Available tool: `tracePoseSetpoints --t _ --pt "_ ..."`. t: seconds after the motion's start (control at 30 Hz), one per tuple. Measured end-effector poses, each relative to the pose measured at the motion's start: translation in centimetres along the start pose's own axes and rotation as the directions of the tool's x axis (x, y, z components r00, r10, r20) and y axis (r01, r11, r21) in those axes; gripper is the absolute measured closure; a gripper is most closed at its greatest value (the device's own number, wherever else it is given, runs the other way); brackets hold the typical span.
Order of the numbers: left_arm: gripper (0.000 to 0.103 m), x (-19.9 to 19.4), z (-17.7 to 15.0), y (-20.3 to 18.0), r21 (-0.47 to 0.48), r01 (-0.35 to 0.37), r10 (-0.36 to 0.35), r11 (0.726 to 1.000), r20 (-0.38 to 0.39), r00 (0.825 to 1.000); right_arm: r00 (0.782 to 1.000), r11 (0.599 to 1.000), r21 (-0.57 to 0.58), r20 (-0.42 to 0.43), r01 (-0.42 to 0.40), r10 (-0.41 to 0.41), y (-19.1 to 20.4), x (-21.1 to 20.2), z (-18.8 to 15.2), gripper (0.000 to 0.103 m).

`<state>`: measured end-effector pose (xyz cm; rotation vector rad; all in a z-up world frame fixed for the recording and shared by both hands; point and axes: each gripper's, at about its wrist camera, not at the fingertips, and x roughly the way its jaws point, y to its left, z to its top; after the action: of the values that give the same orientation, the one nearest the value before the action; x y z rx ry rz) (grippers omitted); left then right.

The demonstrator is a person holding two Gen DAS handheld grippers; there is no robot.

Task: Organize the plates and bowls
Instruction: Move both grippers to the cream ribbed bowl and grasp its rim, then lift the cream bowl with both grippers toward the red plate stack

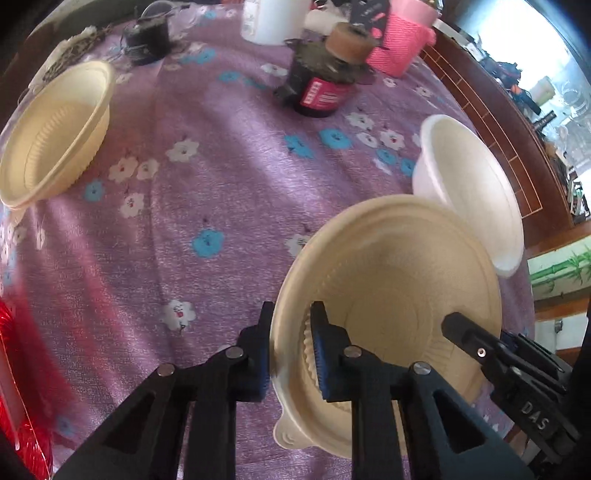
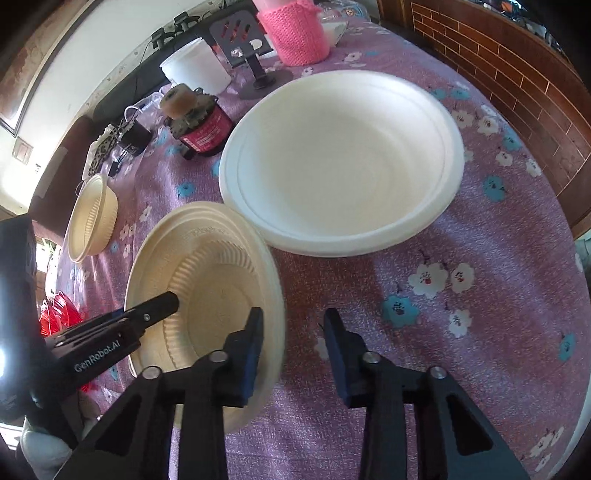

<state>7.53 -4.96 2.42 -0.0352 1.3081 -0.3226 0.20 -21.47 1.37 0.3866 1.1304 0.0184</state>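
Left gripper (image 1: 290, 325): its two fingers stand a narrow gap apart and straddle the near rim of a cream ribbed bowl (image 1: 399, 280), one finger outside the wall, the other inside against the ribbing. The pads appear to pinch the rim, though blur there leaves contact slightly uncertain. In the right wrist view the same gripper enters from the lower left, one finger (image 2: 162, 302) reaching into that bowl (image 2: 218, 280).

Right gripper (image 2: 291, 317): its fingers stand wide apart and hold nothing. The left finger overlaps the right edge of the cream ribbed bowl; whether it touches cannot be told. The right finger hangs over bare tablecloth (image 2: 461, 332). In the left wrist view this gripper appears at the right edge, a finger (image 1: 465, 332) over the bowl's far side.

Count of bowls: three. Two are cream and ribbed: the one between the grippers, and a second cream bowl (image 1: 55, 136) well apart at the table's left edge, also seen in the right wrist view (image 2: 94, 218). One is a plain white bowl (image 2: 340, 162), larger, lying just beyond the gripped bowl, their rims close or touching; in the left wrist view it sits at the right (image 1: 476, 188).

Other items, one each: a dark jar with a red label (image 1: 321, 92), a pink knitted cover (image 2: 295, 33), a white container (image 2: 199, 70), and something red (image 1: 22, 369) at the left margin.
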Motion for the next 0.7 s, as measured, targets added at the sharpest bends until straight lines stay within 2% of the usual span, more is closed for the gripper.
tracePoseSetpoints --t 0.03,0.23,0.43,0.6,0.7 --pt "0.087 -0.2 -0.2 -0.2 0.004 0.007 -0.007 1.000 0.006 1.000 1.000 1.000 0.001 -0.003 -0.006 0.006 0.1 0.0 0.0 0.089" --pt "0.089 -2.3 -0.8 -0.3 0.002 0.003 -0.003 1.000 0.050 0.999 1.000 1.000 -0.016 0.020 -0.010 0.010 0.9 -1.0 -0.2 0.091" --pt "0.089 -6.1 -1.6 1.6 -0.053 0.009 -0.003 0.999 0.104 0.995 0.998 0.998 -0.061 0.047 -0.033 0.036 3.5 -2.5 -0.2 0.090" --pt "0.089 -9.8 -2.5 4.3 -0.119 -0.001 0.019 0.993 0.154 0.988 0.995 0.988 -0.136 0.058 -0.078 0.086 7.5 -3.6 -0.2 0.090" --pt "0.089 -12.2 -3.5 7.2 -0.195 -0.011 0.047 0.981 0.183 0.982 0.991 0.974 -0.198 0.050 -0.109 0.121 11.0 -4.0 -0.4 0.090"
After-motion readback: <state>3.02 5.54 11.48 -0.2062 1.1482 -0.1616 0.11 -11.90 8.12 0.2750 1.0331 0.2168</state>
